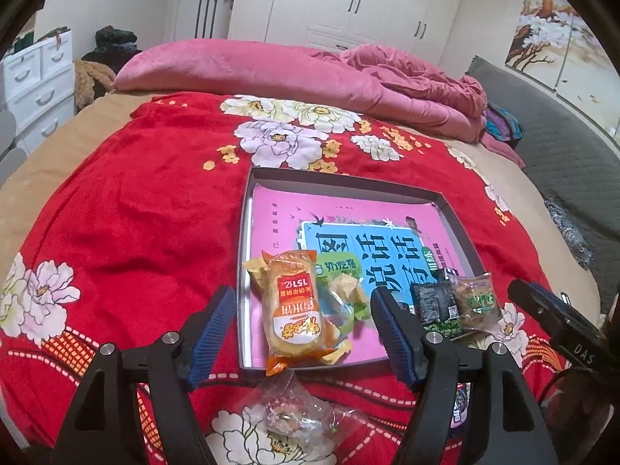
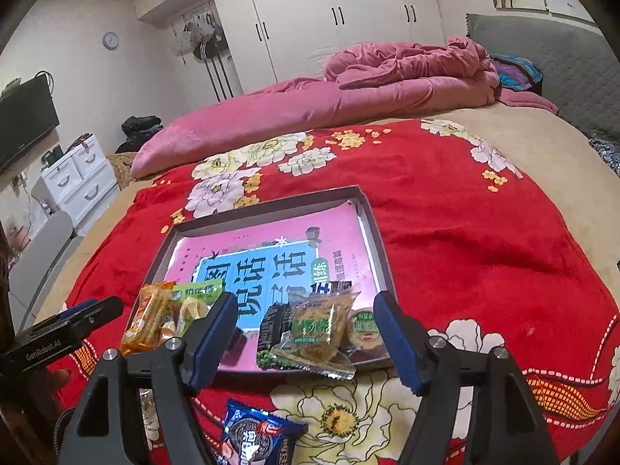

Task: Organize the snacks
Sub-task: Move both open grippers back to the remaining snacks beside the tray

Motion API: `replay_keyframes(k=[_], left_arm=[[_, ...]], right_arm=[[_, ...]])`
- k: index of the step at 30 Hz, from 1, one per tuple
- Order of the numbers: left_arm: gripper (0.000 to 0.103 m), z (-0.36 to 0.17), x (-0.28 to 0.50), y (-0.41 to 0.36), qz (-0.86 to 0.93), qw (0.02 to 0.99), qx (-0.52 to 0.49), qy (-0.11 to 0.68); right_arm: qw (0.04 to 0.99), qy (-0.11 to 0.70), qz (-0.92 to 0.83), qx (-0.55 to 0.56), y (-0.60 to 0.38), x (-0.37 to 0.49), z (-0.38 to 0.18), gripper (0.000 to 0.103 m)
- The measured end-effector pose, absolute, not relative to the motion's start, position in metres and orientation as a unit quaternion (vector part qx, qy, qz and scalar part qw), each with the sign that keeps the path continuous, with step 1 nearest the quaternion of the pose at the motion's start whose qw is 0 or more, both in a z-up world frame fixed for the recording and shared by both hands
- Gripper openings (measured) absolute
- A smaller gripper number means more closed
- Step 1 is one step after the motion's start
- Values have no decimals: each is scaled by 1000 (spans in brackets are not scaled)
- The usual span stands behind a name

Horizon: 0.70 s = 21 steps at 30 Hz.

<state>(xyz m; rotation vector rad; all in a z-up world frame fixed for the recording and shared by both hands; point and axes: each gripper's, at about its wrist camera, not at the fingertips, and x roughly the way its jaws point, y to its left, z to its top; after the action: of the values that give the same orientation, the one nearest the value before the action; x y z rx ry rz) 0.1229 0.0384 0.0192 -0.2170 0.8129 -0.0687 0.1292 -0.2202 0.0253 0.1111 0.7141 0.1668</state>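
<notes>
On the red floral blanket (image 1: 135, 232) lay a shallow grey cardboard tray (image 1: 242, 271) lined with a pink-and-blue book (image 2: 271, 267). The left gripper (image 1: 306, 333) hung with jaws apart over an orange plastic-wrapped bun packet (image 1: 290, 310), its pads clear of it. The right gripper (image 2: 306, 339) also stood with jaws apart, around a clear packet of yellow-green snack (image 2: 317, 329) at the tray's near edge, not pressing it. A blue cookie packet (image 2: 255, 438) lay outside the tray on the blanket.
</notes>
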Motion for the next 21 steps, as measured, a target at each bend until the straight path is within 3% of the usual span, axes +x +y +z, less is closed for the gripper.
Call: replay_keyframes(k=[21], left_arm=[[74,13,91,39,-20,906,-85,414]], right_arm=[[916,387,92,54,-213,100,3,76]])
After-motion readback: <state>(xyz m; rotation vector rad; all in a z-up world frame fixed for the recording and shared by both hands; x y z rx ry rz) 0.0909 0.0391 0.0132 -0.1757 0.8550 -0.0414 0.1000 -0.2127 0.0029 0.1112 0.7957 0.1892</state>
